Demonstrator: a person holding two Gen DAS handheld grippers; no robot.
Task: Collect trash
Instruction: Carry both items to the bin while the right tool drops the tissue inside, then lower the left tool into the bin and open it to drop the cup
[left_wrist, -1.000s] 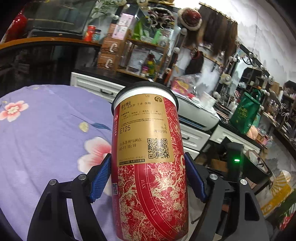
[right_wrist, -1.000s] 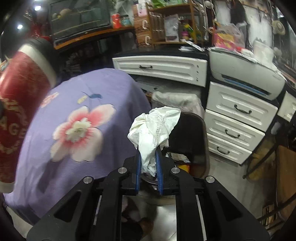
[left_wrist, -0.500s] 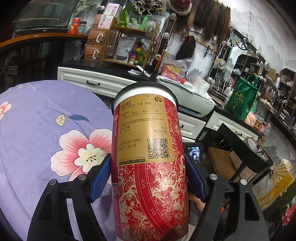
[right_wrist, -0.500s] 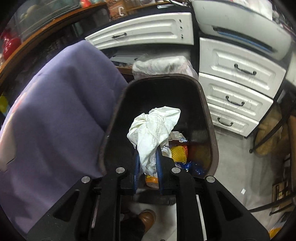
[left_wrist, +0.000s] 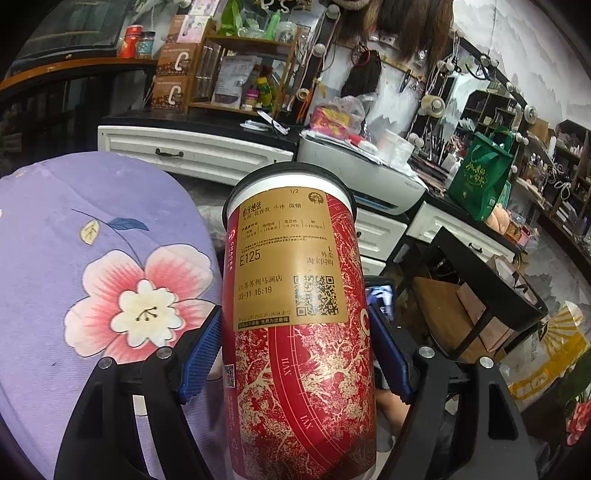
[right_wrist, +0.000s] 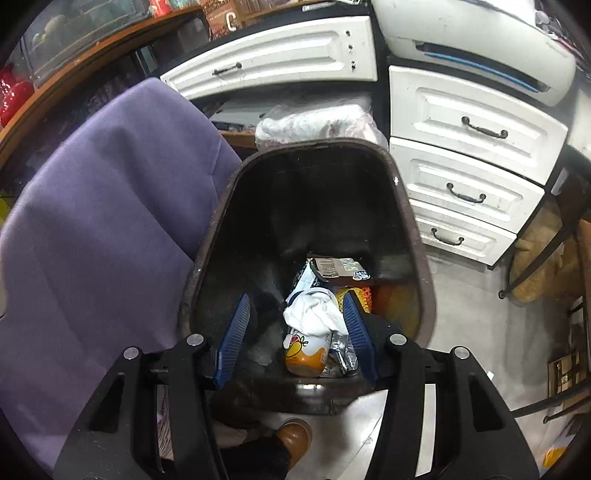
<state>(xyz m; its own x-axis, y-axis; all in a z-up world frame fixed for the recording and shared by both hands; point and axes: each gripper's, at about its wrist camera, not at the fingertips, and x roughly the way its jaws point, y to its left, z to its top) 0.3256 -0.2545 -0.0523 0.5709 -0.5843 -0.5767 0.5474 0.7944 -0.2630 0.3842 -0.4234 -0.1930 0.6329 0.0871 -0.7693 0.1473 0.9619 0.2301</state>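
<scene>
two tongs at work here: the right tongs (right_wrist: 295, 334) have just been opening over the dark bin (right_wrist: 413, 236), blue pads wide apart, nothing pinched, and the white crumpled tissue (right_wrist: 314, 314) lies down in the bin on the other rubbish, right below them. the left tongs (left_wrist: 295, 354) are clamped on the tall red cup (left_wrist: 299, 332), pads pressing both sides, cup upright with its long axis running up away from the tongs, beside the purple flowered cloth (left_wrist: 74, 258). cup goes next, i'd say, and the bin lies off towards the right tongs' side
</scene>
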